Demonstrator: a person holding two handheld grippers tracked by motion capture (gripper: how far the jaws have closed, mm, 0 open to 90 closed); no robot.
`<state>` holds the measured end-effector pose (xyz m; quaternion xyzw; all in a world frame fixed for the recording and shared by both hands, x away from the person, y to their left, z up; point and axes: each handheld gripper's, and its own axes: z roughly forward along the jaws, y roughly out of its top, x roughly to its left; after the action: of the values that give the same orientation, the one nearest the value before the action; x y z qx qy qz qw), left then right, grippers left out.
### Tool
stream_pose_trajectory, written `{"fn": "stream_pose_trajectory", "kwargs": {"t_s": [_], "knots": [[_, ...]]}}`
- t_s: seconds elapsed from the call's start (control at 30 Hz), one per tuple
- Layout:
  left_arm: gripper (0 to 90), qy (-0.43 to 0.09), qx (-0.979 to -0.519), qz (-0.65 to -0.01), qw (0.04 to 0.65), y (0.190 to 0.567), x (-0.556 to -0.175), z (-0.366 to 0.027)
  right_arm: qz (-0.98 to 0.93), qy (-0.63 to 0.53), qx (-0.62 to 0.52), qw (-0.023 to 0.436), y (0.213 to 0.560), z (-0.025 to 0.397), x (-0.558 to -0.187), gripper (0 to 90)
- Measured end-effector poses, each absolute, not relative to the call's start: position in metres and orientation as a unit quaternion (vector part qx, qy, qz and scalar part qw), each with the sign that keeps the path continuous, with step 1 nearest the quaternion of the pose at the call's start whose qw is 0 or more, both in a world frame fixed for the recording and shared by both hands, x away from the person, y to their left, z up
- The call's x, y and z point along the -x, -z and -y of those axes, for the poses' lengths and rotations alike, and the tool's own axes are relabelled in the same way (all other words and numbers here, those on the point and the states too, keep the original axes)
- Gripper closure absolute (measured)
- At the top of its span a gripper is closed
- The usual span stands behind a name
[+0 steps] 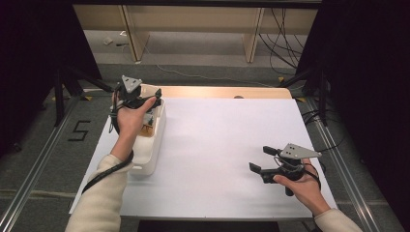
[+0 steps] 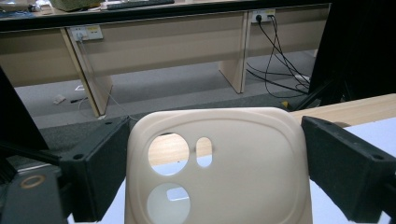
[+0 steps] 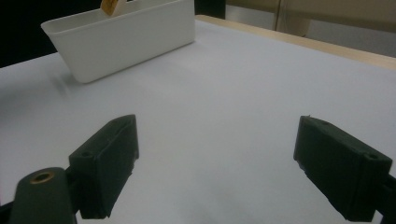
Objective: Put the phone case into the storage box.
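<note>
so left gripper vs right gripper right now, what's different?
The left gripper is over the white bin at the table's left; the right gripper is over bare white table near the right front. In the left gripper view its jaws flank a cream phone case, though contact is not plain; the right gripper's jaws stand wide open on nothing. Shared: black jaws, a grey plate on top, each hand-held.

Black "5" marking [image 1: 79, 130] on floor [image 1: 43, 145], left of table [image 1: 217, 145].
</note>
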<state>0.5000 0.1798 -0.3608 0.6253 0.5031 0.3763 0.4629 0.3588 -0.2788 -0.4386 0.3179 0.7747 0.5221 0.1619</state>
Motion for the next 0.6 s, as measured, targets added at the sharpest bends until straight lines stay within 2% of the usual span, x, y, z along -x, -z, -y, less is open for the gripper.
{"fn": "stream_pose_trajectory", "kwargs": {"t_s": [0.6], "knots": [[11.0,-0.378,-0.628,-0.505,0.457,0.3662,-0.5028,-0.1828,-0.775,-0.522,-0.317,0.162,0.4386,0.2789,-0.3590,14.9]]}}
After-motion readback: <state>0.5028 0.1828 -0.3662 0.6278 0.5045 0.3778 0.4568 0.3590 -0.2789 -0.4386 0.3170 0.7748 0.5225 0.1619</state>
